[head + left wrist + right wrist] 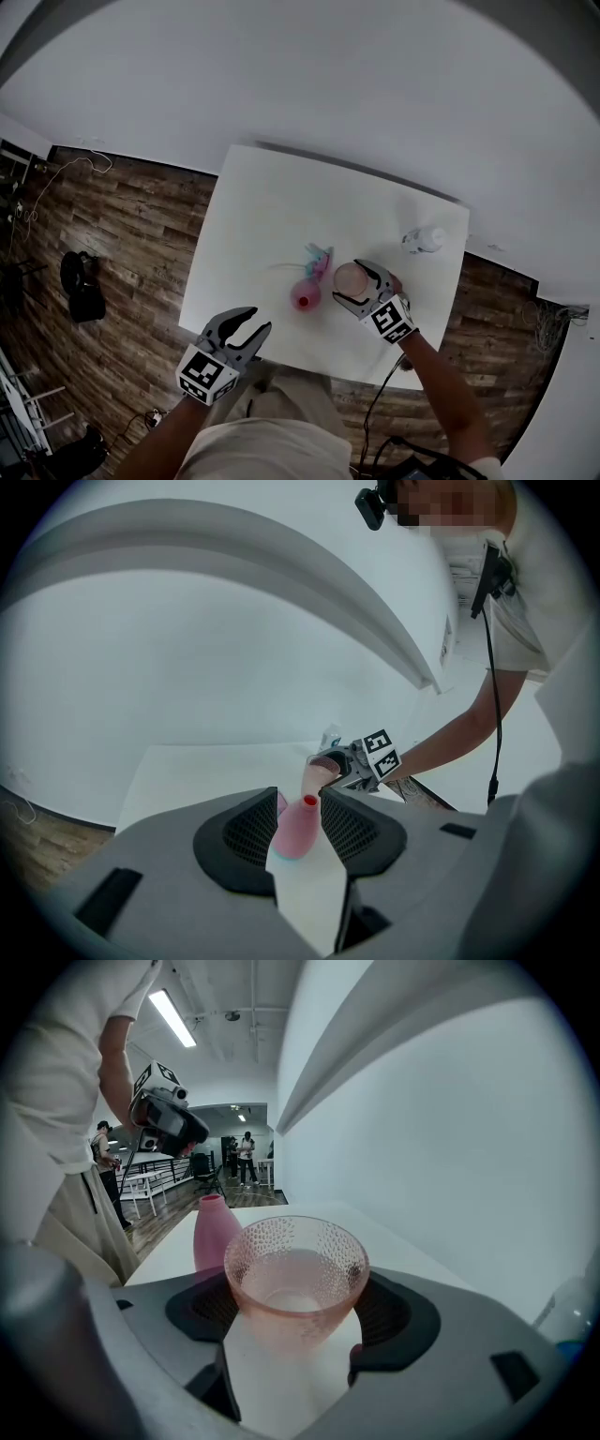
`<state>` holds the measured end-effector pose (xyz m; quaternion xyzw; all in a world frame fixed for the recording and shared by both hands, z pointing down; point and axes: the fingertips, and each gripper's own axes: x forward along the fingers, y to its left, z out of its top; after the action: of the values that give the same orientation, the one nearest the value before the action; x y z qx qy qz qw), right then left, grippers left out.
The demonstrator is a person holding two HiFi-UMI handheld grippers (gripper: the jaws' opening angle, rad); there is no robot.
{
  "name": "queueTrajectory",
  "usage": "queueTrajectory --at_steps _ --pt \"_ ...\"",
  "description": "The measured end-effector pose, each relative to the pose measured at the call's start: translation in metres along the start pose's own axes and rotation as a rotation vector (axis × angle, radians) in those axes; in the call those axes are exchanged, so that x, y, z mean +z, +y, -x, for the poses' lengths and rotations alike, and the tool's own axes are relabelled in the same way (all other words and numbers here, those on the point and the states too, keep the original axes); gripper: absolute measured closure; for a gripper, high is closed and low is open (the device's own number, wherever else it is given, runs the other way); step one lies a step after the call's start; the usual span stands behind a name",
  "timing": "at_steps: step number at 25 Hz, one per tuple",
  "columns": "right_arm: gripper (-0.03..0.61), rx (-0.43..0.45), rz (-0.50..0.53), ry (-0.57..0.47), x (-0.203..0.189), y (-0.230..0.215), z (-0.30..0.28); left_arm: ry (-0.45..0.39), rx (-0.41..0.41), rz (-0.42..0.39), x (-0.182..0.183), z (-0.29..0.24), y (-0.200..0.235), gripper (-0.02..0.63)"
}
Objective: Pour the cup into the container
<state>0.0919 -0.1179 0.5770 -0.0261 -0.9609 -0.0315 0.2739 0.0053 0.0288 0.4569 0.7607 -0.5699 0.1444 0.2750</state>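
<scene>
Now right hand-held gripper (295, 1314) clasps the cup (295, 1274) — upright, mouth up

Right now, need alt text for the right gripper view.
The right tool is shut on a dimpled pink glass cup, seen close from just above its rim. Behind it on the left a pink vase stands on the white table. The left tool hangs at upper left.

Open office or lab, strip light (173, 1018), desks (148, 1183), wood floor (122, 234)
</scene>
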Motion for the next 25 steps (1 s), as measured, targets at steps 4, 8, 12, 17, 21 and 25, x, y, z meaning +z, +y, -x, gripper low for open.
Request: queueTrajectory --at_steps 4,8,12,17,21,25 --pt "0.202 -0.025 -0.032 0.002 0.019 0.008 0.018 -0.015 -0.013 -0.003 0.006 0.004 -0.006 0.474" --pt "0.202 -0.047 -0.044 0.009 0.035 0.017 0.035 -0.028 -0.027 -0.008 0.008 0.006 -0.011 0.474" --pt "0.202 -0.061 -0.036 0.027 0.051 0.03 0.049 -0.035 -0.034 -0.009 0.008 0.009 -0.015 0.474" --pt "0.202 -0.078 -0.045 0.05 0.067 0.043 0.062 -0.047 -0.048 -0.013 0.008 0.01 -0.021 0.474" --pt "0.202 -0.08 -0.056 0.06 0.079 0.05 0.067 -0.049 -0.051 -0.019 0.008 0.008 -0.02 0.474" --pt "0.202 -0.078 -0.062 0.076 0.086 0.058 0.07 -0.057 -0.052 -0.015 0.009 0.007 -0.021 0.474"
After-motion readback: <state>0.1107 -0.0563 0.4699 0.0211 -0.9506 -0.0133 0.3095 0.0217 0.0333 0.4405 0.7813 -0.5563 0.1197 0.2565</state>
